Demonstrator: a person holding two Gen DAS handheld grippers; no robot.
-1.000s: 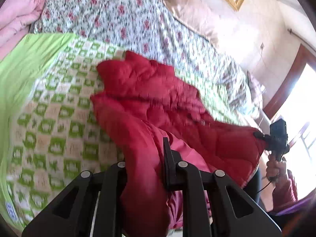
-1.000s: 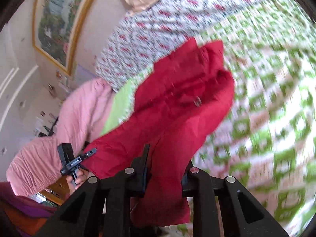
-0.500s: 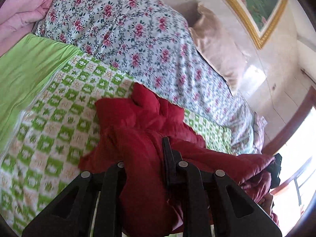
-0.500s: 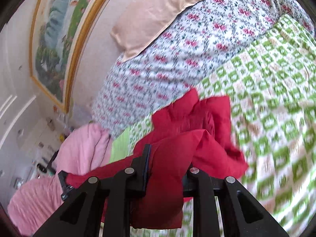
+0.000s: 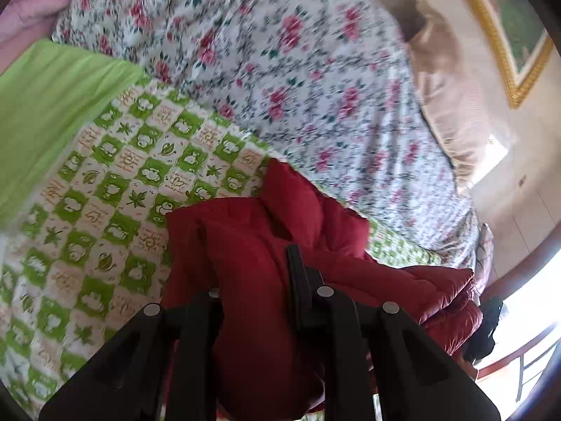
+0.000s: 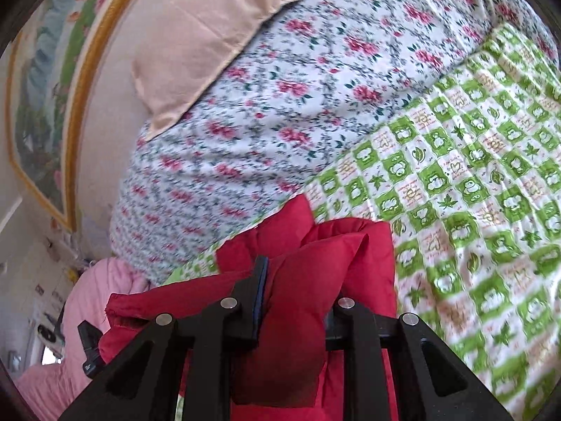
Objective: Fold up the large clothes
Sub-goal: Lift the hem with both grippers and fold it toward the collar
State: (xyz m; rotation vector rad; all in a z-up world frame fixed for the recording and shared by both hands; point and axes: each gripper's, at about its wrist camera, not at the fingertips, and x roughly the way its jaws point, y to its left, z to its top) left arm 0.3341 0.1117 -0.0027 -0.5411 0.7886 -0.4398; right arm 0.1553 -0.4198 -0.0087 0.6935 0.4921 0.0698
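Note:
A red padded jacket [image 5: 252,245] is bunched over the green-and-white checked cover [image 5: 105,189] of a bed. My left gripper [image 5: 257,280] is shut on a thick fold of the jacket, which hides its left finger. In the right wrist view the same jacket [image 6: 315,263] fills the near middle, and my right gripper [image 6: 294,298] is shut on another fold of it. The jacket stretches between the two grippers. The right gripper [image 5: 491,319] shows dark at the far right of the left wrist view; the left gripper [image 6: 89,349] shows at the lower left of the right wrist view.
A floral quilt [image 5: 298,70] lies behind the checked cover, with a beige pillow [image 6: 217,31] against the wall. A plain green sheet [image 5: 45,105] and pink bedding [image 6: 94,301] lie at one side. A gold-framed picture [image 6: 42,98] hangs above. A bright window [image 5: 526,333] is at the far right.
Both grippers have carried the jacket forward over the bed toward the floral quilt. The spread-out jacket has gathered into a tighter bunch, and the pillow and picture have come closer.

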